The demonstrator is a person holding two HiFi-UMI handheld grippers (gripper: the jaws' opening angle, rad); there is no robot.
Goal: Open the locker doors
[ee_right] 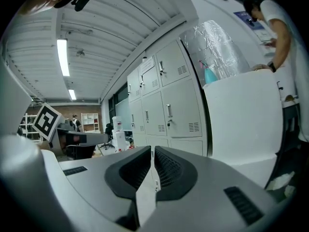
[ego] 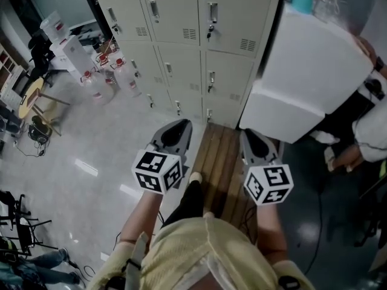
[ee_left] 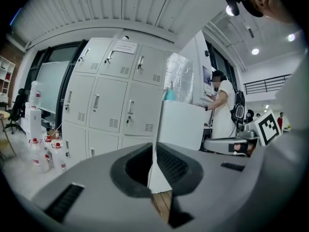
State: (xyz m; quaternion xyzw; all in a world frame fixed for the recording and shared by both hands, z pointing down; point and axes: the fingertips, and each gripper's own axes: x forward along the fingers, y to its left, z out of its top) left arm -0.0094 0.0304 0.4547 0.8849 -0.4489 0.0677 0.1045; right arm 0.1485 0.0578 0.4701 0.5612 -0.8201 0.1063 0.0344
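On the left gripper (ee_left: 154, 154) my fingers (ee_left: 176, 166) are pressed together with nothing between them. The right gripper's (ee_right: 152, 164) fingers (ee_right: 170, 170) are the same, empty and closed to a thin slit. Both hang well short of the locker doors (ego: 181, 38), which stand shut at the far side.

My worry is arriving at a handle (ego: 212, 12) with the fingers pressed together. They would butt against the slim pull and skid off the painted metal, so I should spread them early. A key (ego: 209, 32) hangs under that handle. If the latch is locked, pulling hard could slip the grip or rock the cabinet.

The big white box (ego: 308, 71) crowds the right column, so a door swung there may knock against it. The wooden slats (ego: 221, 156) underfoot could catch a step.
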